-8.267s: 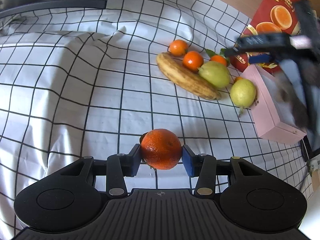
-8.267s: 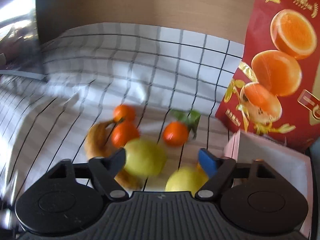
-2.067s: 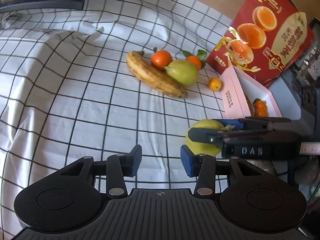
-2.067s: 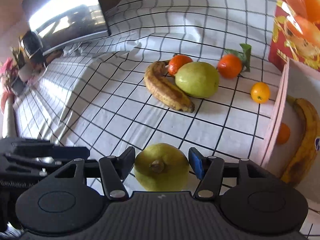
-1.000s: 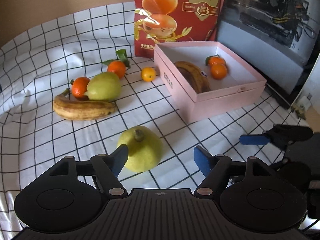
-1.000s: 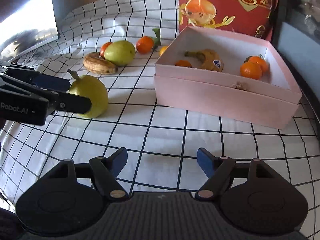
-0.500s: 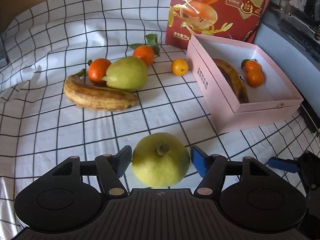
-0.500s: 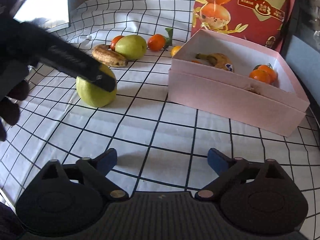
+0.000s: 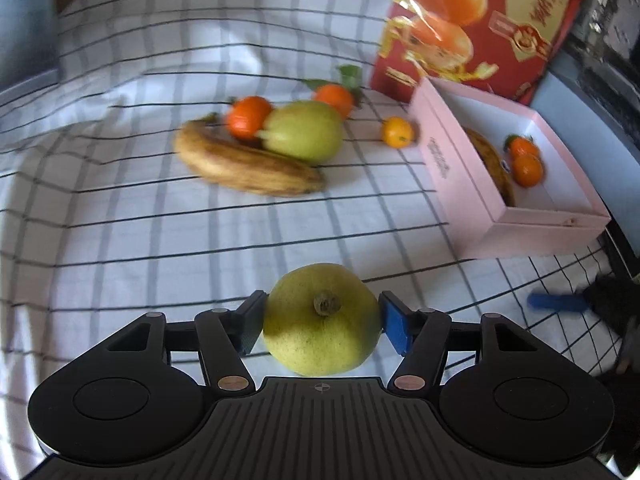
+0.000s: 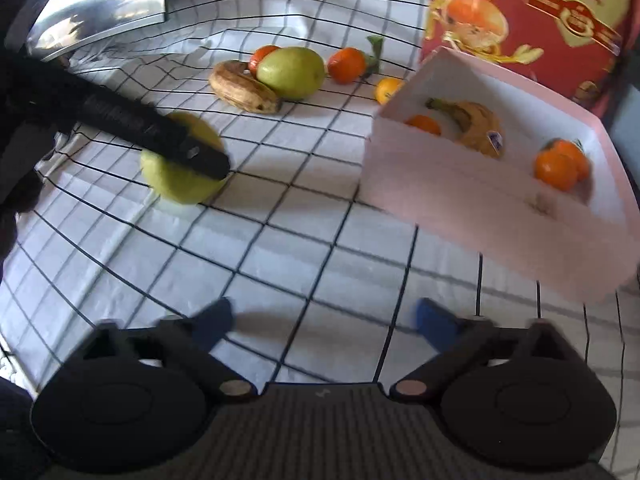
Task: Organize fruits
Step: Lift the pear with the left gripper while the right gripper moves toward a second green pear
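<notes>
Slippage is looking likely: the left gripper [image 9: 321, 322] is pinching the round pear [image 9: 320, 320] by its sides, so it may be rolling out. The right gripper [image 10: 324, 322] is closing on nothing. Ahead of the left gripper are lying one pear, one banana [image 9: 244, 164] and three oranges; the pink box [image 9: 520, 216] to its right is holding one banana and three oranges.

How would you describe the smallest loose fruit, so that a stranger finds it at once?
Start at the pink box before the red bag. Beside its far corner, on the checked cloth, lies a small citrus fruit. It lies alone, yellower than the oranges nearby.
</notes>
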Demonstrator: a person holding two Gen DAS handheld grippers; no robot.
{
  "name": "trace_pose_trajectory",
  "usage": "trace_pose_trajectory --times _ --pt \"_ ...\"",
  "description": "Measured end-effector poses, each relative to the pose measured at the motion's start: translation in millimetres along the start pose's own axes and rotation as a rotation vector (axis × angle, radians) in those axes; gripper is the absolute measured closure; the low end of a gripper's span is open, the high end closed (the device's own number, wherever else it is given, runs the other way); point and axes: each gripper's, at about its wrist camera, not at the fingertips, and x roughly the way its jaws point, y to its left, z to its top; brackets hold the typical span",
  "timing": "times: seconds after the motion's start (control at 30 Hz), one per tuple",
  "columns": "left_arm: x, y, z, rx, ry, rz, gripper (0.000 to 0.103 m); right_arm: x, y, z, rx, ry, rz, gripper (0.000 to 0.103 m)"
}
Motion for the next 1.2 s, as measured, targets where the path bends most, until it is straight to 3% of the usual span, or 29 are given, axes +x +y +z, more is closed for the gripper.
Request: trace_pose_trajectory --times 0.23,0.3,0.37,0.47,0.57,0.7,0.97,1.2 --pt "-31 56 -13 -0.132 -0.013 0.007 0.036 -9 24 90 -0.220 -0.159 -0.030 0.018" --pt "-34 68 -17 -0.160 -0.016 0.006 0.036 7 34 122 -0.307 -0.172 -0.039 0.022" --pt "-39 77 -22 -0.187 -0.032 0.011 0.036 34 45 154 -0.368 -0.153 -0.048 0.043" --pt "-43 85 -29 -0.229 -0.046 0.013 0.036 72 59 185 -0.382 -0.085 0.011 0.048" --pt "-45 92 -36 -0.254 -0.045 0.010 0.036 103 72 192 -0.437 -0.045 -0.028 0.047" --pt "-48 100 -40 -0.279 -0.047 0.017 0.036 114 72 195 -0.459 -0.043 -0.067 0.048" --pt "-48 95 -34 -0.267 -0.054 0.004 0.036 84 18 180 -0.198 -0.021 0.042 0.053" --pt "-48 81 -32 -0.242 -0.039 -0.016 0.036 64 -16 167 -0.081 -0.064 -0.027 0.053"
